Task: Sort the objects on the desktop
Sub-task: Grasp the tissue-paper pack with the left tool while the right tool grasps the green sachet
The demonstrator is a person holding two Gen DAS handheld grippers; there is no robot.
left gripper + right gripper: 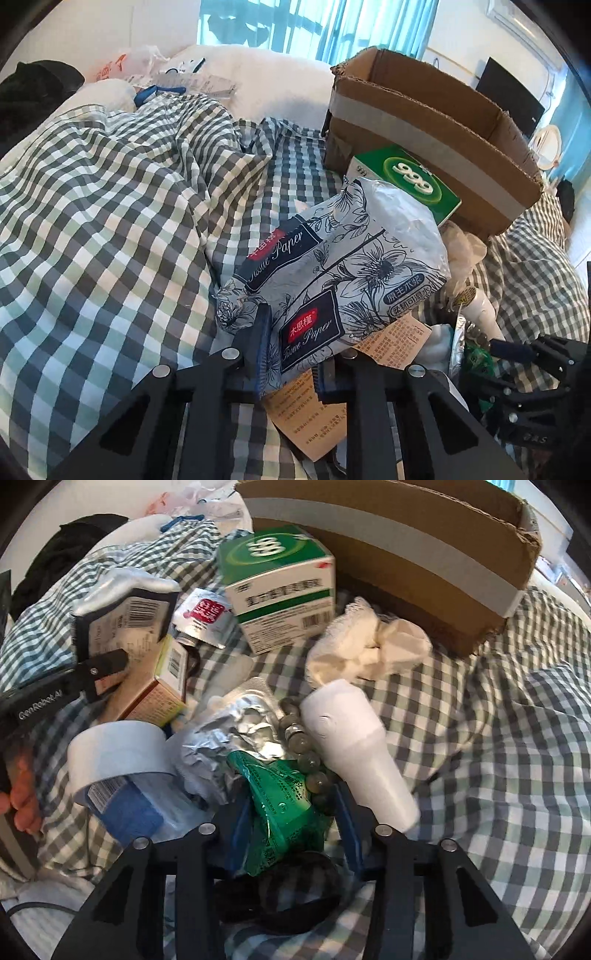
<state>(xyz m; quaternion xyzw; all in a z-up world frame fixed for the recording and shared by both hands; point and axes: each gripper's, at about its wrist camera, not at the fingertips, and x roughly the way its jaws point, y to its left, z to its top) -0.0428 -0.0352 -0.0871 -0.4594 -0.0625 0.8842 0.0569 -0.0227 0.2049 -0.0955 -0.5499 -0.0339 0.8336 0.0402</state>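
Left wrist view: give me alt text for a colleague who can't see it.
The left tongs grip a floral tissue paper pack above a checked bedsheet. Behind it sit a green 999 box and an open cardboard box.

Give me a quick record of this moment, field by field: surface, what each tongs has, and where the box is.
surface: checked bedsheet
left tongs: shut on tissue paper pack, lifted
right tongs: around green packet, grip unclear
cardboard box: open, behind the clutter
green 999 box: beside the cardboard box
other clutter: white bottle, tape roll, crumpled tissue
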